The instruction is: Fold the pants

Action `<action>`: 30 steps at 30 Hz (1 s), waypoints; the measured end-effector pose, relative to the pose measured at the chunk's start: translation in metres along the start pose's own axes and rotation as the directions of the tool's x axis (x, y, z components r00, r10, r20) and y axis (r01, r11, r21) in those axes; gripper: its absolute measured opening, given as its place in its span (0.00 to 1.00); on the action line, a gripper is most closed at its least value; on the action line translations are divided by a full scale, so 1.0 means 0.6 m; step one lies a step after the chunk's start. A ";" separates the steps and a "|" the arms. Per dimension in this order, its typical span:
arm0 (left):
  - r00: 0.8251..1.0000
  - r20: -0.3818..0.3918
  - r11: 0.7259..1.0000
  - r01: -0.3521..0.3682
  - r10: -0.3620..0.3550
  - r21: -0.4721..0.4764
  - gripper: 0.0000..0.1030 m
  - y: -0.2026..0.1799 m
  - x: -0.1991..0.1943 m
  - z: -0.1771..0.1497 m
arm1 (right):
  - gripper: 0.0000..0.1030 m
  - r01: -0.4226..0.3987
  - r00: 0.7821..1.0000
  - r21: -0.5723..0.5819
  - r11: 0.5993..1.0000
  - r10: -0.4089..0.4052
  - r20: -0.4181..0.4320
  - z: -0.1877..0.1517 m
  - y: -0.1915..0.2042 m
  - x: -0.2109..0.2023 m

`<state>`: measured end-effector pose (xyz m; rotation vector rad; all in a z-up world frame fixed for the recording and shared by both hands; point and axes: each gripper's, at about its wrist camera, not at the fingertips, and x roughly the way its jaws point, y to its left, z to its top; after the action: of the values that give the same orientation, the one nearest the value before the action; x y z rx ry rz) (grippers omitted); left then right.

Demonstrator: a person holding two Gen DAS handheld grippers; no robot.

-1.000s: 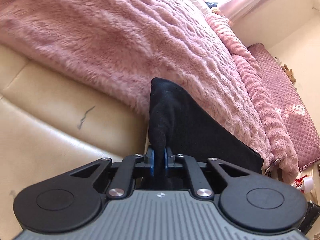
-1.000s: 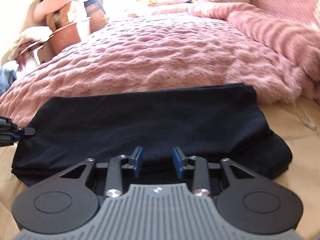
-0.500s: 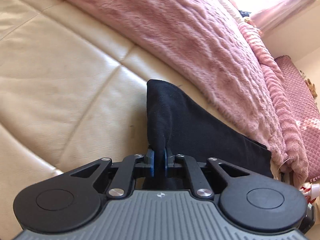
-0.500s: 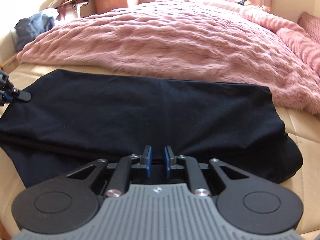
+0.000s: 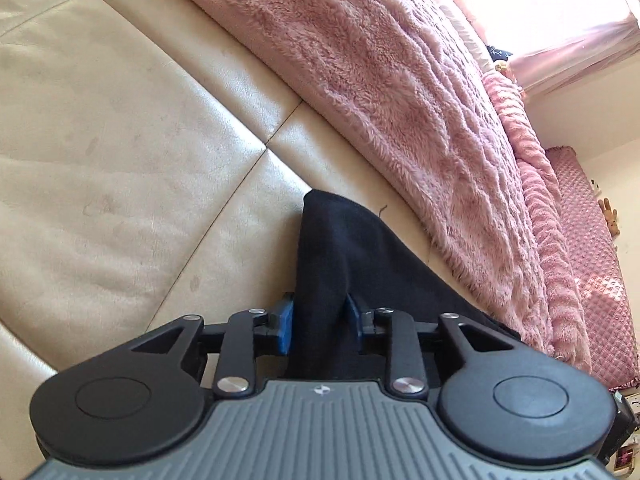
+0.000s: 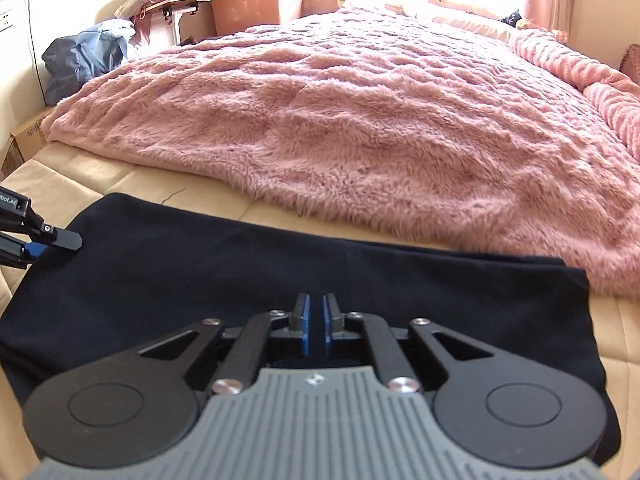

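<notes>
Black pants (image 6: 280,280) folded flat on beige leather. Left gripper (image 5: 320,320) opening, fabric between its pads; right gripper (image 6: 316,320) closed on the near edge.

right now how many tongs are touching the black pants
2. The left tongs are at the pants' left end, opening with the cloth between them; the right tongs are shut on the near edge at the middle.

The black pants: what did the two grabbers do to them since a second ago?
The left gripper, shut on the pants before, is opening, with cloth between its pads. The right gripper, open before, has shut on the near edge. The pants slid off the pink blanket onto the tan mattress, staying folded.
</notes>
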<state>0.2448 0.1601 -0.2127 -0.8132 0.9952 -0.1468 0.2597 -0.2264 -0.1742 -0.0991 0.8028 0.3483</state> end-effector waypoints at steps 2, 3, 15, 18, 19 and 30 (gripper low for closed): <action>1.000 0.006 1.000 0.017 -0.017 -0.008 0.33 0.004 0.007 0.013 | 0.01 0.009 0.999 -0.001 1.000 -0.009 -0.033 0.005 -0.003 0.023; 1.000 0.009 1.000 0.021 -0.021 -0.006 0.33 0.006 0.012 0.019 | 0.01 0.004 0.999 0.010 1.000 -0.004 -0.040 0.004 -0.005 0.030; 0.992 0.055 0.992 0.116 -0.113 -0.047 0.24 0.020 0.046 0.072 | 0.00 -0.021 0.999 0.037 0.999 0.022 -0.037 -0.005 -0.016 0.041; 0.995 0.061 0.997 0.077 -0.077 0.004 0.12 0.008 0.044 0.072 | 0.00 0.010 1.000 0.045 0.999 -0.010 0.001 0.013 -0.016 0.035; 0.996 0.065 0.998 0.063 -0.065 0.022 0.12 0.003 0.043 0.071 | 0.00 0.017 1.000 0.033 0.999 -0.018 0.018 0.021 -0.014 0.036; 0.997 0.079 0.996 0.003 -0.010 0.084 0.20 -0.015 0.030 0.059 | 0.00 0.030 0.999 0.062 0.998 -0.029 -0.030 0.062 -0.016 0.118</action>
<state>0.2853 0.1647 -0.2092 -0.7397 0.9055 -0.1597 0.3341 -0.2083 -0.1996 -0.0580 0.8399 0.2943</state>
